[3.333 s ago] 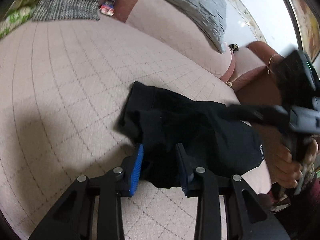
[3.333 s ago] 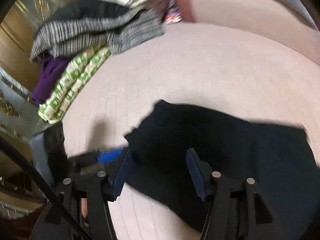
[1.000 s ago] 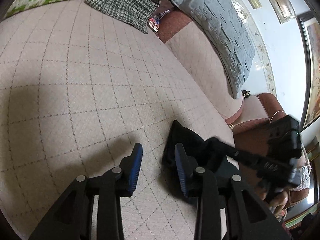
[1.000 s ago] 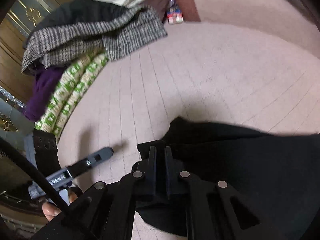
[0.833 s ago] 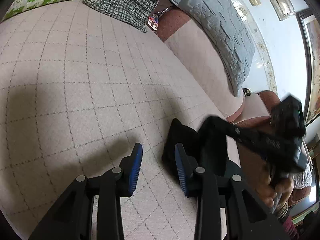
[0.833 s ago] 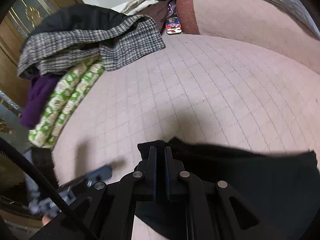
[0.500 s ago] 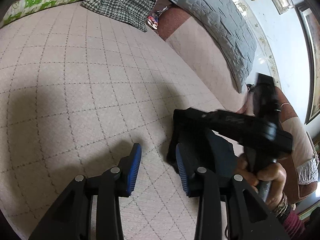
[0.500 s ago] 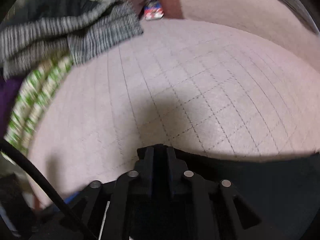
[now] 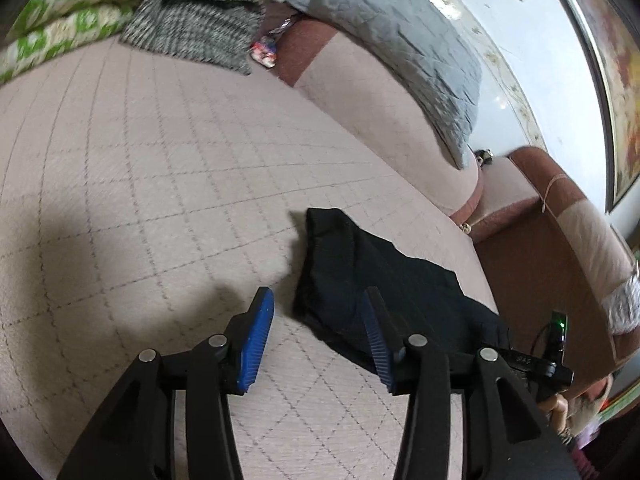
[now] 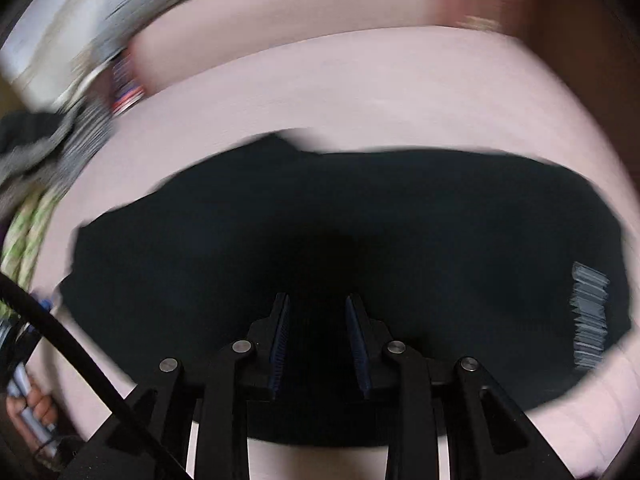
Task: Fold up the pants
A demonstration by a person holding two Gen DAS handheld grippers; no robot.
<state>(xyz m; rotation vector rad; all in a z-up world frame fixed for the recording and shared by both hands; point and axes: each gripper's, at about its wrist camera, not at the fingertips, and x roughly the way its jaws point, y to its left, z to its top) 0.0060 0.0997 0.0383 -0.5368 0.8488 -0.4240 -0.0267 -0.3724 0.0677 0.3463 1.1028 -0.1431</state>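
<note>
Right wrist view: pants [image 10: 360, 248] lie folded mid-frame; your right claw [image 10: 318, 344] is spreading, nothing pinched; squaring up remains

A wide sofa seat [image 9: 168, 184], covered in pale pink cloth quilted in a diamond pattern, is seen carrying everything. Black pants [image 9: 372, 276], folded into a flat bundle, are laid on it near its front edge, with a pale label shown at one end in the right wrist view. At the far end a grey checked garment [image 9: 192, 32] is draped onto the seat, beside a green-and-white patterned blanket [image 9: 60, 28]. A small colourful packet [image 9: 265, 51] is lodged where the seat meets the backrest.
</note>
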